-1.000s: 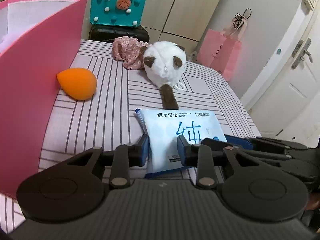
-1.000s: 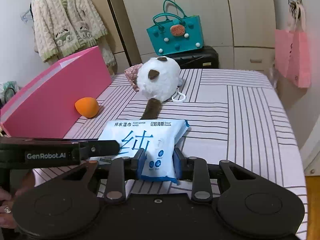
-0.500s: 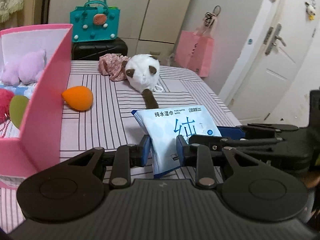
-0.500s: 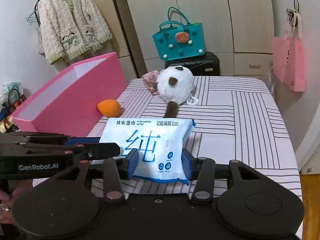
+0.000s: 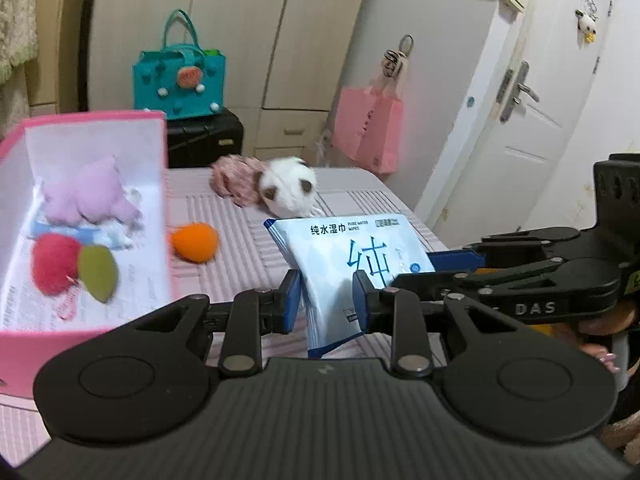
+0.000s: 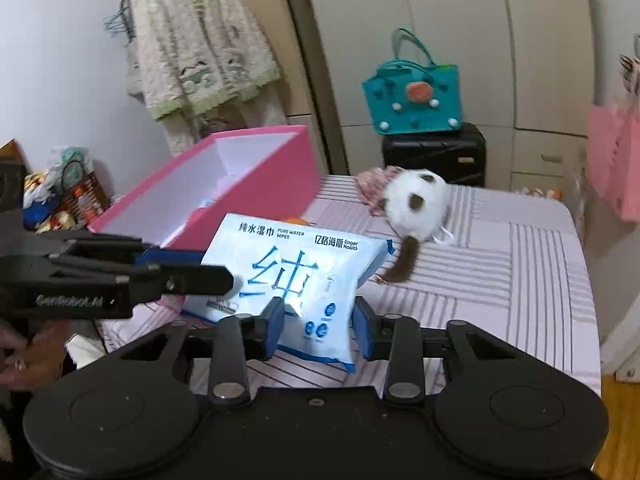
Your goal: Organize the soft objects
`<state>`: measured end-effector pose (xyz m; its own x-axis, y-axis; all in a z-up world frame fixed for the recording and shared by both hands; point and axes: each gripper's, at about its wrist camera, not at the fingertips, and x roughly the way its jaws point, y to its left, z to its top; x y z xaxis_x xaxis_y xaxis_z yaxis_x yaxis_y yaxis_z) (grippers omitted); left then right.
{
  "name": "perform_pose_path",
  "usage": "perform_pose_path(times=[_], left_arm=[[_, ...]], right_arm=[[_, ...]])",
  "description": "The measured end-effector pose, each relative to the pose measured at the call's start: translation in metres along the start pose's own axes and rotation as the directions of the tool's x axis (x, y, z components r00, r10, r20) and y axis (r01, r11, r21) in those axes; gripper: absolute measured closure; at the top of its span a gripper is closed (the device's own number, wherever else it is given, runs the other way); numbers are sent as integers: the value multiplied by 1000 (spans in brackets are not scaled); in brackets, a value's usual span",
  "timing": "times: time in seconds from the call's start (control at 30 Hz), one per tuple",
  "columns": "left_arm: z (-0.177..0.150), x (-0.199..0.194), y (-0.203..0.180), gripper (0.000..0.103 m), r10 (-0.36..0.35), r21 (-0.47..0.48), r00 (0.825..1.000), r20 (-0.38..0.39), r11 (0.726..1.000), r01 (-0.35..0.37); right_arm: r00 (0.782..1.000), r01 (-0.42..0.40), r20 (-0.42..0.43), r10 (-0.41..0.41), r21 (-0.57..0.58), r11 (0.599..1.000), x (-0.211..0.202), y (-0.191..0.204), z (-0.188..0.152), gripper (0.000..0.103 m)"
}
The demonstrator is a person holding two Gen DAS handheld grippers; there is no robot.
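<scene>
Striped desk (image 6: 532,280): both tools, left (image 5: 326,300) & right (image 6: 318,326), clamp wipes pack (image 6: 296,272) w/ narrow jaws, right just closing; pink box (image 5: 166,216) partly filled, plush cat (image 5: 290,190), orange sponge (image 5: 195,241) left.

One camera sits on the left gripper (image 5: 326,300) and looks out along its two fingers, tipped down a bit, toward the door side of the room. The other sits on the right gripper (image 6: 318,326) and looks the same way down, toward the wall of cupboards. Both are very close to the pack of wipes (image 5: 352,264). Both see the striped table (image 6: 500,280), the pink box (image 5: 166,200), the white plush toy (image 6: 416,204) and the teal bag (image 5: 180,80). Each also sees the other gripper from the side.
</scene>
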<state>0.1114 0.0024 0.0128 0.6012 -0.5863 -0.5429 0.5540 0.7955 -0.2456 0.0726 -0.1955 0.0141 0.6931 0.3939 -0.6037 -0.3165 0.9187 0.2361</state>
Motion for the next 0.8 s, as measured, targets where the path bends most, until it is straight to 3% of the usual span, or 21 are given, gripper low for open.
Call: perform_pose_path(times=[0.2,0.4,0.53,0.8], left_arm=[[17,-14,17,76,9,11,1000,-4,1000,-9],[34,-37,32,76,41,37,999,21,998,-42],[49,-50,52,76,43,9,999,-7,999,-43],[71,-68,87,76,141,5,990,-24,990,-141]], right_arm=[[1000,-20,-11,19,-56,998,0,15,26,76],[997,-76,-43,71,-125,989,1,35,54,77],[992,-118,-61,110,-148,982,8,48,76,77],[971,-219,-160,180,-280,935,49,80,115,77]])
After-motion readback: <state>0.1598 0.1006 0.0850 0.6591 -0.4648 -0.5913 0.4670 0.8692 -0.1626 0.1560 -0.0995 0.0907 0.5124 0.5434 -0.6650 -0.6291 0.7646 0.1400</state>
